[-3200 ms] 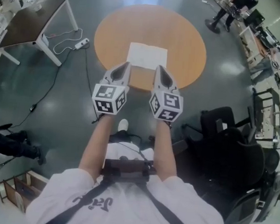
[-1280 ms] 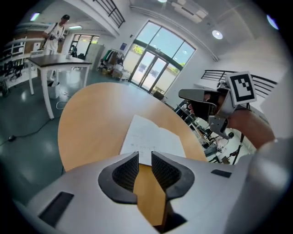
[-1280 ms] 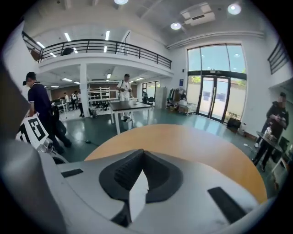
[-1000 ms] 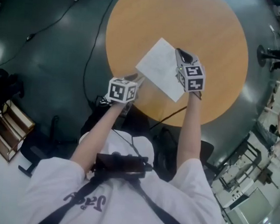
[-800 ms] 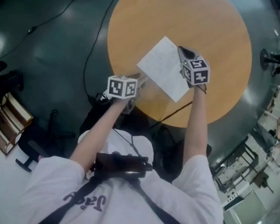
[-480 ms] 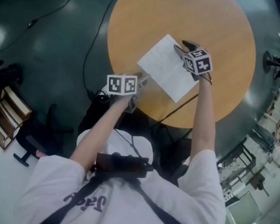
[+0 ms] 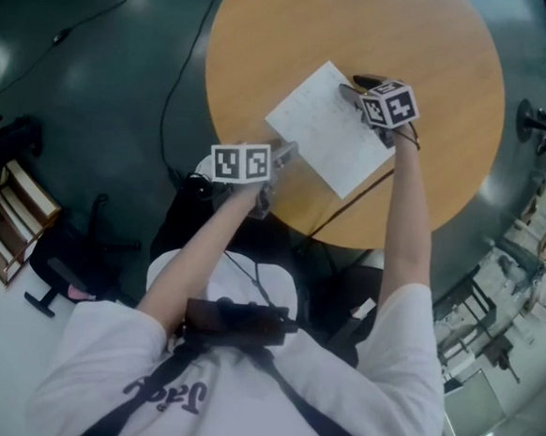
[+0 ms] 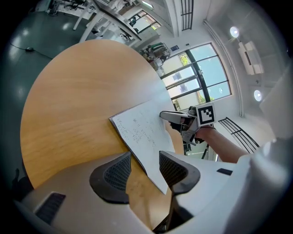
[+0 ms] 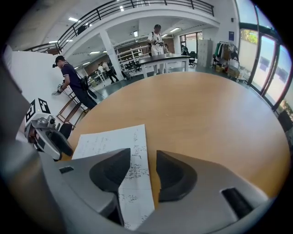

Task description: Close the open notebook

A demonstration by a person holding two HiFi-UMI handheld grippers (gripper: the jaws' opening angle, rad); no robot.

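Observation:
The open notebook (image 7: pixel 322 132) lies flat on the round wooden table (image 7: pixel 297 36), its white handwritten pages up. My left gripper (image 7: pixel 286 152) is open at the notebook's near-left corner; in the left gripper view the page edge (image 8: pixel 142 128) runs into the gap between its fingers (image 8: pixel 144 162). My right gripper (image 7: pixel 354 85) hangs over the far-right edge, pointing steeply down. Its jaws are opening, and the page's edge (image 9: pixel 112 141) lies below the gap (image 9: pixel 143 162), untouched by the pads.
Dark floor surrounds the table, with a cable (image 7: pixel 170 91) on the left. A wooden rack (image 7: pixel 9 229) and a chair base (image 7: pixel 62 271) stand at lower left. Several people (image 9: pixel 73 84) stand far off beyond the table.
My right gripper has sunk towards the notebook's far-right edge and its jaws have parted. The left gripper has rolled at the near-left corner and opened too. The notebook has stayed put.

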